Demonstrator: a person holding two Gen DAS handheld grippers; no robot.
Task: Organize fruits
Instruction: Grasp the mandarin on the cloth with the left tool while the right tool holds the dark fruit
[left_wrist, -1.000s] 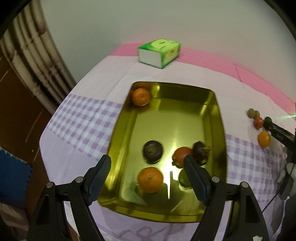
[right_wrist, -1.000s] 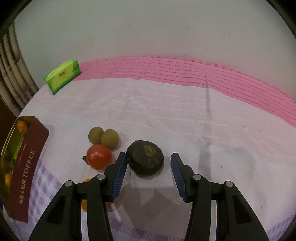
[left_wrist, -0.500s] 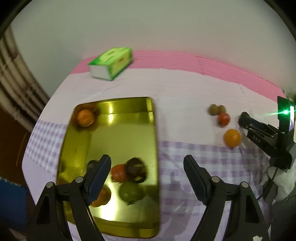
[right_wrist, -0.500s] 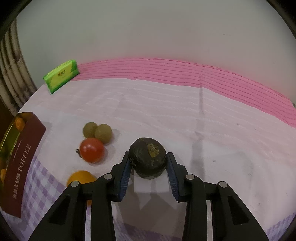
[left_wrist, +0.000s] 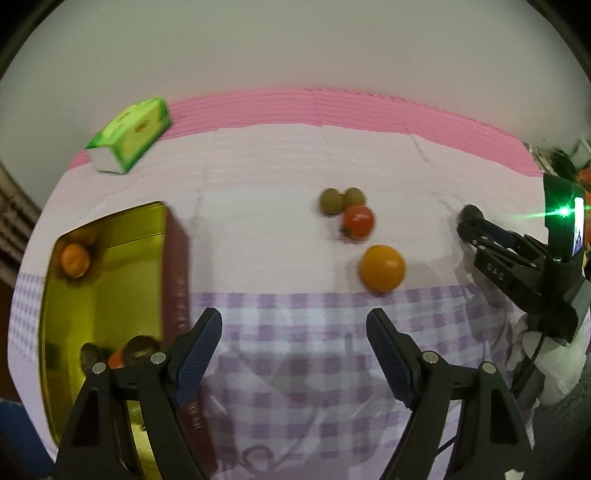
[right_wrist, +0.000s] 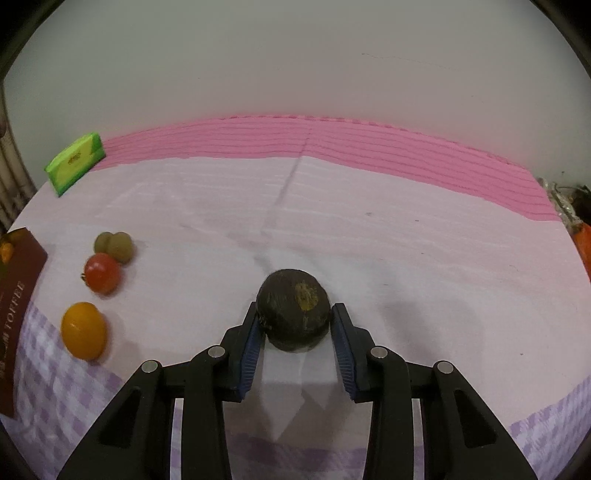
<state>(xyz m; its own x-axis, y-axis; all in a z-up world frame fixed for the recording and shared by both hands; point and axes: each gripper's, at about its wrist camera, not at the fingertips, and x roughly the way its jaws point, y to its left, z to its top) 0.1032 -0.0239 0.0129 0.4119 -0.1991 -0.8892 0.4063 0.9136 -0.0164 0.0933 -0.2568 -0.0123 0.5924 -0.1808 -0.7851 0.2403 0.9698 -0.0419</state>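
Observation:
My right gripper (right_wrist: 295, 314) is shut on a dark round fruit (right_wrist: 293, 310), both blue pads pressed to its sides just over the pale cloth. Left of it lie an orange (right_wrist: 84, 330), a red tomato (right_wrist: 102, 272) and two small green-brown fruits (right_wrist: 113, 243). My left gripper (left_wrist: 293, 317) hangs open and empty over the checked cloth, between the gold tin (left_wrist: 176, 266) and the orange (left_wrist: 382, 267). The tin holds an orange fruit (left_wrist: 75, 260) and several fruits partly hidden behind my left finger. The tomato (left_wrist: 357, 220) lies beyond the orange.
A green tissue box (left_wrist: 129, 138) stands at the back left near the pink strip of cloth. The right gripper (left_wrist: 467, 221) with its green light reaches in from the right edge of the left wrist view. A wall rises behind the table.
My right gripper closed on the dark fruit and carried it right, away from the tomato. My left gripper swung right from over the tin to the checked cloth, still open.

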